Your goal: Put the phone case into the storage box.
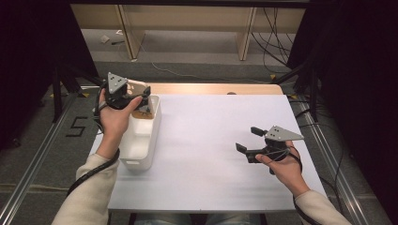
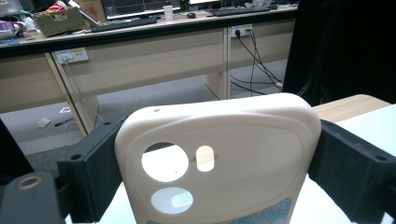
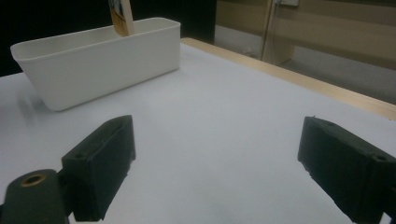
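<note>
- High view: the left gripper point(image 1: 141, 99) hangs over the far end of the bin point(image 1: 141, 152), which stands along the table's point(image 1: 211, 187) left edge.
- Its jaws clamp a phone case point(image 2: 219, 158) by the two long sides; the left gripper view shows both pads pressed against it, camera cutouts toward the lens.
- The case is cream, matte and smooth, with rounded corners, probably soft silicone. It may flex, so I'd keep the squeeze light.
- The step looks like either lifting the case out of the bin or lowering it in. I'd move it straight up or down, clear of the far wall and of the brown thing point(image 1: 142, 114) inside, too small to identify.
- The bin is white, thin-walled plastic, oblong, with a rolled rim.
- The right gripper point(image 1: 248, 139) rests near the right edge, jaws apart with nothing between them.
</note>
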Action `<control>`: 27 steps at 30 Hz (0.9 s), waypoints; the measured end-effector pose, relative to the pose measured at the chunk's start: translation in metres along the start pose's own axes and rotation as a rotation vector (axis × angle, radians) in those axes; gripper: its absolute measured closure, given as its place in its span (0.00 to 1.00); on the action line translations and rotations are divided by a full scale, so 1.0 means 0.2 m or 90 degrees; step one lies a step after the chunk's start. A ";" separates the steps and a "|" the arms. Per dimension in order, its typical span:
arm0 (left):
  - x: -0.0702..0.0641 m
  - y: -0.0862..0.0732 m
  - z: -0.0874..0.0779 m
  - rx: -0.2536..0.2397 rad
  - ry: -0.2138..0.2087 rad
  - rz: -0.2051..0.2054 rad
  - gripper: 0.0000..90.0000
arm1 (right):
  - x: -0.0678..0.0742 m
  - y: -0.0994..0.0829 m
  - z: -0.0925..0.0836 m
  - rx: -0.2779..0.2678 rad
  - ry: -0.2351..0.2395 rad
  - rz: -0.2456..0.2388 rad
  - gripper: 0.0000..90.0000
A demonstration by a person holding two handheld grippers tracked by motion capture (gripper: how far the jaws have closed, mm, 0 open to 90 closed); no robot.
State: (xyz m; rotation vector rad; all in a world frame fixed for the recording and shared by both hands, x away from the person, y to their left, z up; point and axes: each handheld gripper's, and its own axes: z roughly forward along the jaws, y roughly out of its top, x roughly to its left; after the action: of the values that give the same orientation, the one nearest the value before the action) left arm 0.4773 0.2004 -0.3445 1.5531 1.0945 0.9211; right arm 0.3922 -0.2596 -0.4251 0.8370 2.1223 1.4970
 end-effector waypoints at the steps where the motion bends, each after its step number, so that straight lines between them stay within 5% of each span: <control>1: 0.00 0.00 0.00 0.001 0.001 0.000 0.11 | 0.00 0.00 0.00 0.001 0.001 0.000 0.14; 27: 0.01 -0.02 0.08 0.012 0.002 0.007 0.11 | 0.00 0.00 0.00 0.001 0.002 0.003 0.14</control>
State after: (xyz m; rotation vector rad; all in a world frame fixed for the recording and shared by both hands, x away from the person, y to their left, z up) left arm 0.4916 0.1980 -0.3510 1.5739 1.1014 0.9237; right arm 0.3922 -0.2599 -0.4256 0.8408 2.1257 1.4995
